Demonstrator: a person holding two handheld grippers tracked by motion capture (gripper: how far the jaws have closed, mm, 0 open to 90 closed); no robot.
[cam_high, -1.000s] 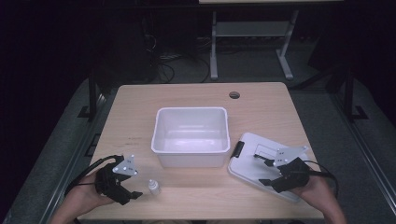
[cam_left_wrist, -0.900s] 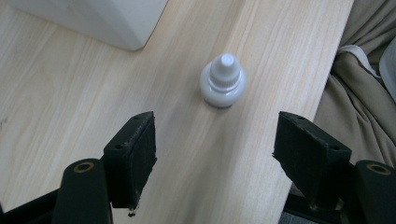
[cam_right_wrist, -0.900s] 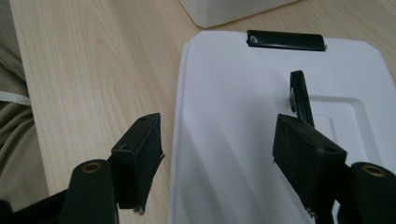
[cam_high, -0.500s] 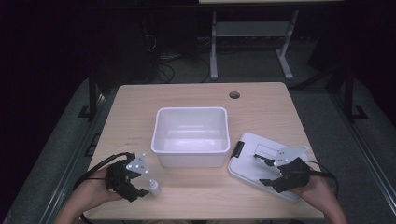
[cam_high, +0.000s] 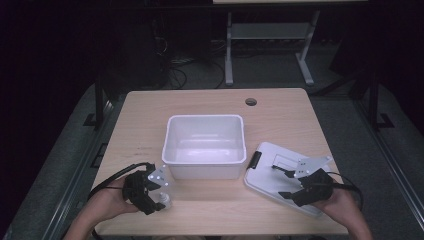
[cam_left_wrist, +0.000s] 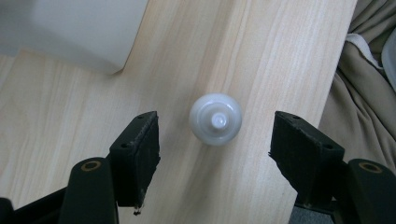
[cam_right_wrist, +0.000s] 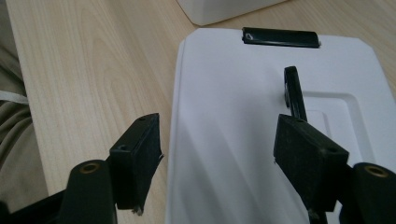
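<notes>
White bottle (cam_left_wrist: 215, 119) near bench's front-left corner: left gripper (cam_left_wrist: 215, 140) spread, closing; centre before pinching. Right gripper (cam_right_wrist: 217, 149) spread over lid (cam_right_wrist: 243, 93).

table (cam_high: 280, 105) | wooden, round hole (cam_high: 251, 102) | dark floor cables (cam_high: 185, 67)

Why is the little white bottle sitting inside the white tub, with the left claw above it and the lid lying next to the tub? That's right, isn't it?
Not quite. The little white bottle stands on the wooden table, outside the white tub, as the left gripper view shows. The left claw is above it, jaws either side, not touching. The lid does lie next to the tub.
</notes>
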